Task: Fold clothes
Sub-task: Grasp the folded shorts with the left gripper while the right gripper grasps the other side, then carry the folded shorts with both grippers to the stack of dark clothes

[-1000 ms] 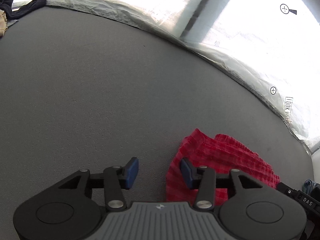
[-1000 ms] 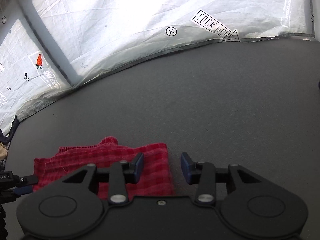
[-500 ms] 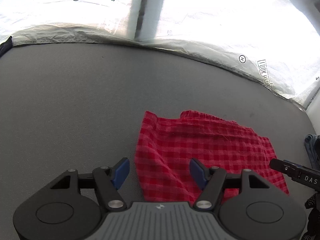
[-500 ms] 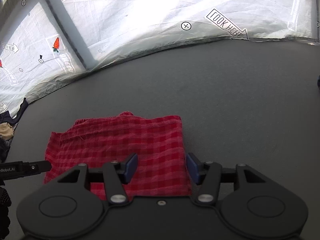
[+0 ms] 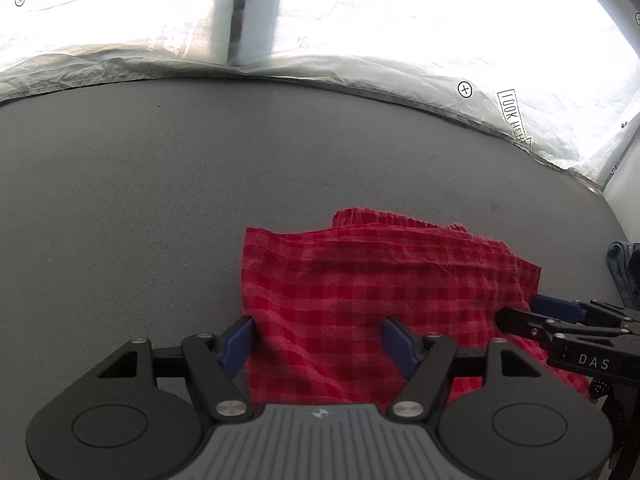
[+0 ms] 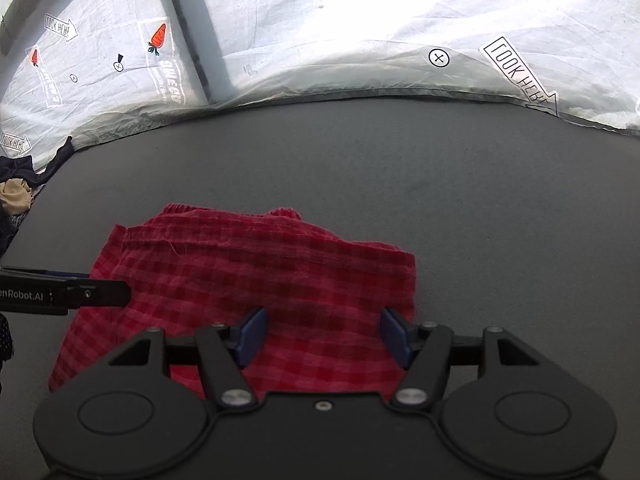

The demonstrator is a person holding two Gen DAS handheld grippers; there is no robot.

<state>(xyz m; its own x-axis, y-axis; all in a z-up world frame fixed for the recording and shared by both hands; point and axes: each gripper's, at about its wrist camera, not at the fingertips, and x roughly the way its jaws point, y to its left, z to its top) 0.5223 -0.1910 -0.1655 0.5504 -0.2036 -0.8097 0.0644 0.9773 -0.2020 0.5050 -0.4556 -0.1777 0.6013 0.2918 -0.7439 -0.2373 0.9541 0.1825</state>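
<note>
In right view only, dark clothes (image 6: 16, 168).

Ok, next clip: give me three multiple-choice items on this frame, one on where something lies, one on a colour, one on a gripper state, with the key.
1. Where does the red checked garment lie?
A. on the grey surface, in front of both grippers
B. hanging from the white sheet
C. on the dark clothes pile

2. What colour are the pads on the gripper fingers?
A. red
B. blue
C. white

3. How does the left gripper stand?
A. shut on the garment
C. shut on nothing
B. open, its fingers wide apart over the garment's left edge

Key: 1 A, the cloth lies spread on the grey surface in both wrist views. 2 B, blue pads show on both the left gripper and the right gripper. 3 B, a broad gap with cloth showing through separates the fingers.
</note>
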